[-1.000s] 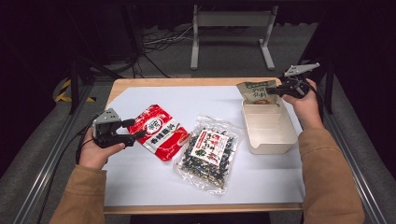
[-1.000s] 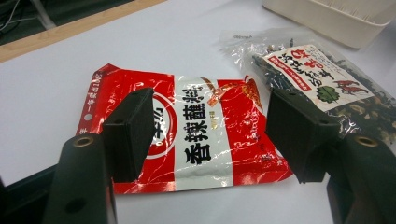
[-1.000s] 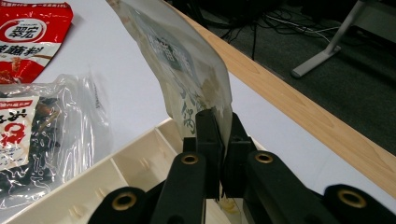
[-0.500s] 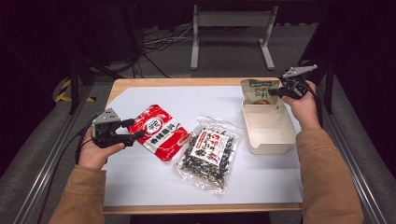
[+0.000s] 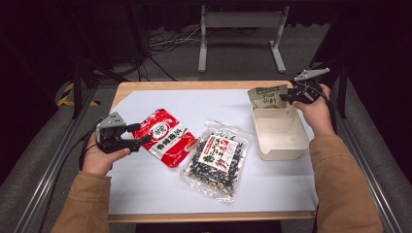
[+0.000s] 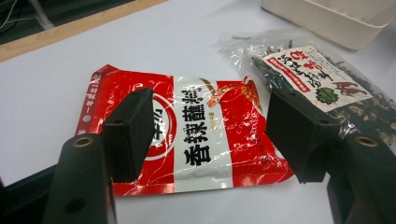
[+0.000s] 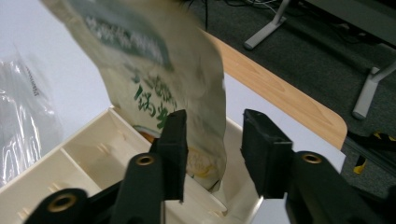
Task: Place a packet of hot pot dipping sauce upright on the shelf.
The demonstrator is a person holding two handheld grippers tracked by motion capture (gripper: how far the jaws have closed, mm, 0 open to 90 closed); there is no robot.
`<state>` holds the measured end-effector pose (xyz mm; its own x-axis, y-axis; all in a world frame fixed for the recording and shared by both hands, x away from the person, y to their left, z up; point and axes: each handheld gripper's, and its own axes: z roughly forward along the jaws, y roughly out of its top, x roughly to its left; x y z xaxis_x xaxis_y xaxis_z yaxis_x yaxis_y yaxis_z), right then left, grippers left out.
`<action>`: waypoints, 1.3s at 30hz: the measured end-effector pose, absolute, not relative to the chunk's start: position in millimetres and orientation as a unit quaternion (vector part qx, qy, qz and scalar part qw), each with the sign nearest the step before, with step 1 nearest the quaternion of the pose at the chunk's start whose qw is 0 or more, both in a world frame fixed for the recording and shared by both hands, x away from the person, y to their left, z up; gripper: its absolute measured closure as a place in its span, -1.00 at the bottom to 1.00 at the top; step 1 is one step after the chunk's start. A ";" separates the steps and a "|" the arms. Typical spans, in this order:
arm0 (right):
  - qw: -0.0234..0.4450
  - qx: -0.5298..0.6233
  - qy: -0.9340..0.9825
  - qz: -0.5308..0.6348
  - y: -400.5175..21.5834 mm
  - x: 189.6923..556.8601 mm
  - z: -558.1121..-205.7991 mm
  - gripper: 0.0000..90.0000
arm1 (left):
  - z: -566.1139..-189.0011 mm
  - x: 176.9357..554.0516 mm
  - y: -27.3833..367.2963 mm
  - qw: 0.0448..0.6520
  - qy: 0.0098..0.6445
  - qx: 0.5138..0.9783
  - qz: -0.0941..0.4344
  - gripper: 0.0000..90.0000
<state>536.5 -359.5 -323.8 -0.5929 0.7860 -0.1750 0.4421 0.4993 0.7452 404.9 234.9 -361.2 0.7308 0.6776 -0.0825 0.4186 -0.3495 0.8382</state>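
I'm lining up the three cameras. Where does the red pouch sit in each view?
High view: red pouch left of centre, at the left gripper's tips.
Left gripper view: it lies flat, centre, between the open jaws.
Right gripper view: not in it.
Shared landmark: the clear snack bag, beside the pouch, at the upper right of the left gripper view and the left edge of the right gripper view.

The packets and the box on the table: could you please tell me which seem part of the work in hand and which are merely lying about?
In hand, judging by the grippers:
- green packet, in the cream box before the open right gripper
- red packet, at the open left gripper

Lying about:
- clear bag of dark snack mix
- metal stand
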 end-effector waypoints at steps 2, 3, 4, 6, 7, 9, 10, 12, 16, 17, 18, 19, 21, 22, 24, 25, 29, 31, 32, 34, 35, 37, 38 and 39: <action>0.260 0.376 0.822 0.340 -360.7 534.2 -322.1 0.20 | -361.4 405.3 234.3 0.461 0.340 0.808 0.140 -0.25; 0.263 0.377 0.821 0.338 -361.1 532.9 -321.3 0.13 | -361.3 405.8 234.3 0.461 0.339 0.808 0.140 -0.25; 0.265 0.380 0.821 0.332 -362.0 531.9 -320.7 0.12 | -361.3 406.3 234.3 0.460 0.337 0.809 0.141 -0.25; 0.268 0.382 0.818 0.336 -364.4 528.8 -319.7 0.09 | -361.4 406.9 233.4 0.462 0.339 0.808 0.139 -0.25; 0.271 0.384 0.815 0.338 -366.1 527.2 -319.1 0.07 | -361.3 407.7 233.5 0.461 0.336 0.809 0.141 -0.25; 0.276 0.389 0.812 0.337 -369.3 524.0 -317.7 0.03 | -361.4 407.7 232.6 0.461 0.340 0.808 0.137 -0.26; 0.277 0.391 0.810 0.338 -370.9 522.4 -317.1 0.02 | -361.4 408.3 232.6 0.461 0.338 0.809 0.138 -0.26; 0.280 0.392 0.807 0.341 -373.8 518.3 -315.3 -0.02 | -361.4 409.4 232.6 0.460 0.337 0.809 0.140 -0.26; 0.284 0.395 0.801 0.349 -378.1 509.9 -310.8 -0.09 | -361.1 411.1 233.0 0.462 0.340 0.807 0.139 -0.27; 0.284 0.395 0.801 0.349 -378.1 509.9 -310.8 -0.09 | -361.1 411.1 233.0 0.462 0.340 0.807 0.139 -0.28; 0.284 0.396 0.799 0.352 -378.2 507.8 -310.0 -0.10 | -361.0 411.7 233.2 0.463 0.340 0.806 0.140 -0.28; 0.284 0.394 0.800 0.353 -378.5 505.9 -309.2 -0.11 | -360.8 412.3 233.7 0.462 0.341 0.806 0.141 -0.28; 0.285 0.393 0.799 0.356 -378.0 501.2 -307.4 -0.14 | -360.9 412.8 234.0 0.461 0.344 0.805 0.141 -0.30; 0.285 0.393 0.798 0.356 -377.9 498.7 -306.4 -0.15 | -360.9 413.6 234.7 0.460 0.343 0.807 0.143 -0.30; 0.294 0.395 0.796 0.352 -376.7 491.7 -304.2 -0.18 | -360.8 414.3 235.4 0.458 0.346 0.806 0.145 -0.32; 0.297 0.395 0.795 0.352 -376.0 488.2 -303.1 -0.19 | -360.8 414.4 235.7 0.456 0.347 0.806 0.145 -0.32; 0.306 0.401 0.790 0.348 -373.8 473.0 -299.3 -0.20 | -360.7 416.2 236.7 0.452 0.343 0.809 0.154 -0.32; 0.307 0.402 0.791 0.345 -373.0 466.7 -298.0 -0.20 | -361.0 416.1 236.8 0.451 0.348 0.808 0.153 -0.31; 0.307 0.402 0.791 0.344 -372.6 463.2 -297.4 -0.19 | -361.2 415.9 237.4 0.449 0.350 0.808 0.153 -0.29; 0.304 0.402 0.789 0.351 -371.3 454.9 -295.7 -0.19 | -361.6 416.0 238.8 0.449 0.353 0.806 0.155 -0.28; 0.303 0.399 0.789 0.355 -370.2 450.7 -294.8 -0.19 | -361.7 416.7 239.9 0.447 0.353 0.806 0.157 -0.28; 0.299 0.394 0.790 0.362 -367.4 443.8 -293.2 -0.19 | -362.8 418.0 241.6 0.448 0.360 0.802 0.161 -0.29; 0.297 0.390 0.791 0.365 -366.3 441.4 -292.4 -0.19 | -363.3 418.8 242.3 0.447 0.362 0.802 0.164 -0.31; 0.296 0.388 0.791 0.368 -365.3 439.6 -292.0 -0.19 | -364.0 420.3 244.2 0.442 0.363 0.803 0.167 -0.33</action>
